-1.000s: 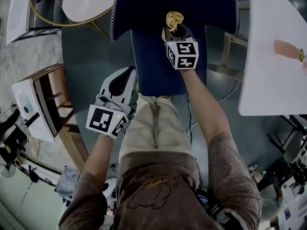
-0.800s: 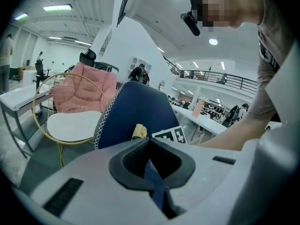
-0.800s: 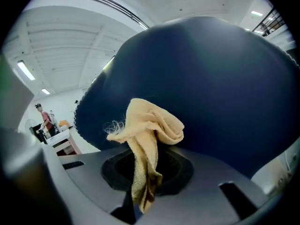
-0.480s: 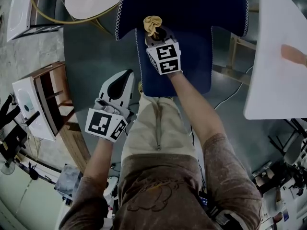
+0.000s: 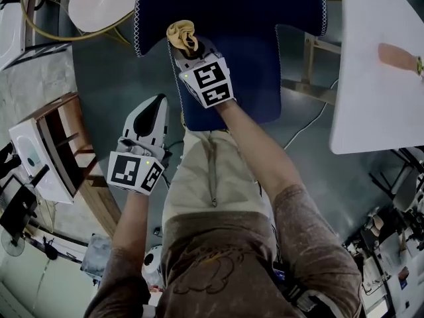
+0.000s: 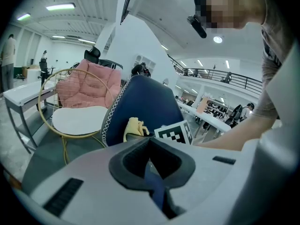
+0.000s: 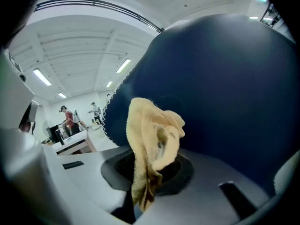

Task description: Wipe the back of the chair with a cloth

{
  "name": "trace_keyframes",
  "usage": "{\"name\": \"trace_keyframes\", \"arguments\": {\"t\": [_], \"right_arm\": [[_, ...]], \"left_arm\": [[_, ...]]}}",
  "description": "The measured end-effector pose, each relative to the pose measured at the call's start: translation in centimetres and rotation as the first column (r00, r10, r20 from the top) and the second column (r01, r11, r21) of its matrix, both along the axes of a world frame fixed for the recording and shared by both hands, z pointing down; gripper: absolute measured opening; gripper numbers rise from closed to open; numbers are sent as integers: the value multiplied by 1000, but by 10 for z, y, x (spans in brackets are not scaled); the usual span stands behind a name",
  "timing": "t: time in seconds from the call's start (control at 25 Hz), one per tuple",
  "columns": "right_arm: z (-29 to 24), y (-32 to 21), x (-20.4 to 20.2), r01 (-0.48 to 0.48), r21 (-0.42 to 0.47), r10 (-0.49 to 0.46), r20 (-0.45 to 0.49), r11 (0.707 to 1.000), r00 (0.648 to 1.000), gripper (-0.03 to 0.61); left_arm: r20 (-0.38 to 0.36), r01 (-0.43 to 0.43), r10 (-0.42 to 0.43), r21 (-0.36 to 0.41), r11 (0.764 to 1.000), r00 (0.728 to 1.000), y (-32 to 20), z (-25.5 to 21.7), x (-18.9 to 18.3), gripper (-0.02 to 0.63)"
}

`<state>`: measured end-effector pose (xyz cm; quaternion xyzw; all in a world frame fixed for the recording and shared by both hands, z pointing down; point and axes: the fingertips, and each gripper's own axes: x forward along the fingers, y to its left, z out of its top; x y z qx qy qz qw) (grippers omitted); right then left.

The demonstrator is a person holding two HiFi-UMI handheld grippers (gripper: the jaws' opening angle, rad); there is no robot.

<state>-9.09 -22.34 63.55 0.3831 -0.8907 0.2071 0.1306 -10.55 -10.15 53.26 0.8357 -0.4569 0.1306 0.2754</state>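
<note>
R gripper [image 5: 191, 46] clamps the cloth [image 5: 181, 34] against the chair back [image 5: 265, 18] near its left edge; most of it lies to right. L gripper [image 5: 154, 111], jaws together, empty, hangs nearer.

The left gripper [image 6: 151, 162] fills the bottom of the view. Its two fingers [image 6: 117, 161] are pressed together with nothing held between them. Past them stands a blue chair [image 6: 145, 97] with white stitches along its edge. A yellow cloth [image 6: 133, 127] sits bunched up in front of the chair's back, near that edge. Just beside the cloth is a cube [image 6: 174, 132] with black and white squares, and a bare arm [image 6: 234, 135] reaches in from the right. On the left is a round gold seat [image 6: 77, 121] with a pink cushion [image 6: 86, 88]. A white bench [image 6: 18, 95] stands far left.
</note>
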Motion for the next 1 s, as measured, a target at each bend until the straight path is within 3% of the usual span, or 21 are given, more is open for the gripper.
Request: {"name": "trace_keyframes", "arguments": {"t": [0.12, 0.24, 0.4, 0.56, 0.88, 1.0], "right_arm": [[7, 1, 38, -49, 1, 49, -31, 999, 998, 71], [17, -4, 97, -168, -4, 168, -69, 986, 983, 71], [38, 0, 184, -328, -18, 322, -152, 944, 935, 71], [61, 8, 246, -392, -17, 375, -259, 920, 890, 71], [107, 3, 315, -498, -34, 447, -388, 867, 806, 71], [114, -6, 325, -503, -42, 445, -409, 863, 797, 71]], "left_arm": [[-1, -12, 12, 3, 1000, 1000, -1, 4, 6, 9], [1, -25, 25, 8, 1000, 1000, -1, 9, 10, 9], [5, -58, 58, 16, 998, 998, 0, 19, 19, 9], [5, -85, 85, 9, 996, 996, 2, 28, 30, 9], [21, -122, 122, -16, 992, 992, 5, 44, 33, 9], [26, -120, 120, -20, 993, 992, 5, 48, 30, 9]]}}
